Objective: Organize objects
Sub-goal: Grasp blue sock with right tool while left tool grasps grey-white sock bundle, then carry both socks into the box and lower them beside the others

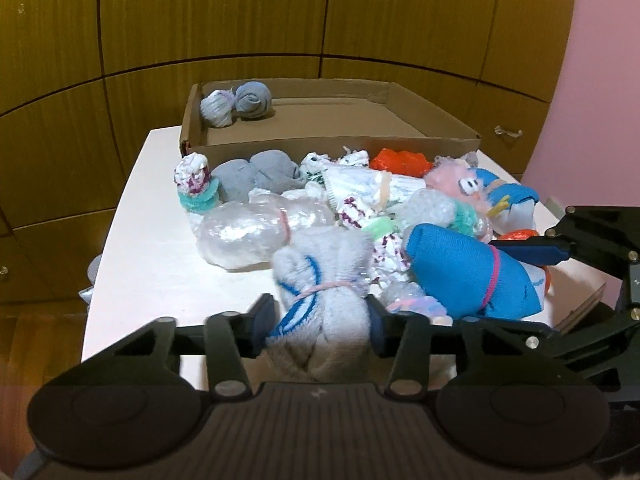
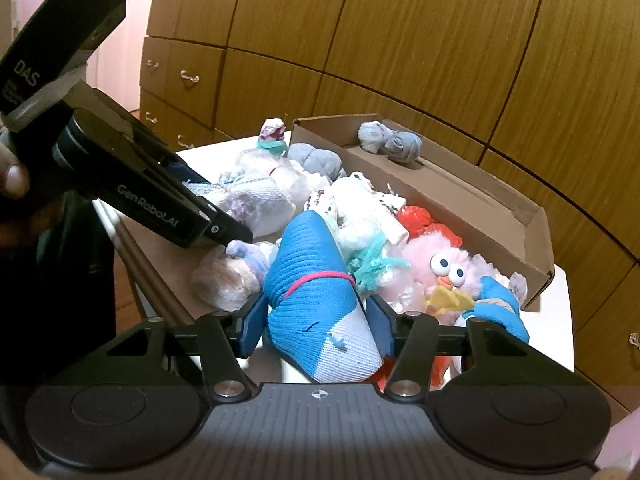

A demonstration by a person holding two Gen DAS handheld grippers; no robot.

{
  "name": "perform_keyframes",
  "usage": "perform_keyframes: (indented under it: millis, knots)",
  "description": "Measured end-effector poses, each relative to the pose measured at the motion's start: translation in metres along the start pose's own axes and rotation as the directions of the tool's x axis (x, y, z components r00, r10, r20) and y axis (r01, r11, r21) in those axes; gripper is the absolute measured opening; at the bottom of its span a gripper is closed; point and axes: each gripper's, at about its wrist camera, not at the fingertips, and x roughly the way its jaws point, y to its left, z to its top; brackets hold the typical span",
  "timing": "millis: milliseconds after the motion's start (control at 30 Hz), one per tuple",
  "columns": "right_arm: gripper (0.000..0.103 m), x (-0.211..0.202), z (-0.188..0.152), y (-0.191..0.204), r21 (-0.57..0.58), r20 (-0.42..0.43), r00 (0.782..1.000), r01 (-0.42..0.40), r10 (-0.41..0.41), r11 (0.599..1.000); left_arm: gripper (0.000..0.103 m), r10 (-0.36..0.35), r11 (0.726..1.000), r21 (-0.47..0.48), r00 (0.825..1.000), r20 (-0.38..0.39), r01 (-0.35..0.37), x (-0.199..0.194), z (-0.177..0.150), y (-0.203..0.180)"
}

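Note:
My left gripper [image 1: 320, 320] is shut on a grey sock bundle [image 1: 324, 280] with blue stripes and a pink band, at the near edge of the pile. My right gripper [image 2: 316, 320] is shut on a blue and white sock bundle [image 2: 316, 292] with a pink band; it also shows in the left wrist view [image 1: 468, 276]. A cardboard box [image 1: 332, 144] stands behind the pile and holds two rolled socks [image 1: 240, 104] in its far left corner. The pile on the white table [image 1: 152, 248] has several bundles, clear plastic bags [image 1: 248, 232] and a pink plush toy [image 2: 444, 268].
Wooden cabinet doors and drawers [image 1: 240, 16] stand behind the table. A pink wall [image 1: 600, 80] is at the right. The left gripper's body [image 2: 132, 184] reaches in from the left of the right wrist view. An orange bag [image 1: 400, 162] lies by the box.

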Motion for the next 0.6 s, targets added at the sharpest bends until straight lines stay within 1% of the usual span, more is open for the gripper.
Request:
perform_keyframes:
  millis: [67,300,433,600]
  knots:
    - [0.059,-0.001,-0.001,-0.001,0.006,0.011,1.000,0.002,-0.002,1.000,0.038,-0.013,1.000,-0.008,1.000,0.000,0.013,-0.002,0.001,0.001]
    - [0.058,-0.010,-0.002,-0.008,0.039,0.039,0.999,-0.004,0.003,0.999,0.037,-0.014,1.000,0.003,1.000,0.005,0.014,-0.007,0.002,0.001]
    - [0.058,-0.018,-0.001,-0.020,0.117,0.076,0.997,-0.018,0.009,0.993,0.037,-0.013,1.000,0.005,1.000,0.025,0.013,-0.014,0.007,0.000]
    - [0.058,-0.032,0.005,-0.044,0.215,0.128,0.991,-0.063,0.036,0.974,0.037,-0.013,0.999,0.039,0.998,0.061,0.011,-0.026,0.023,-0.006]
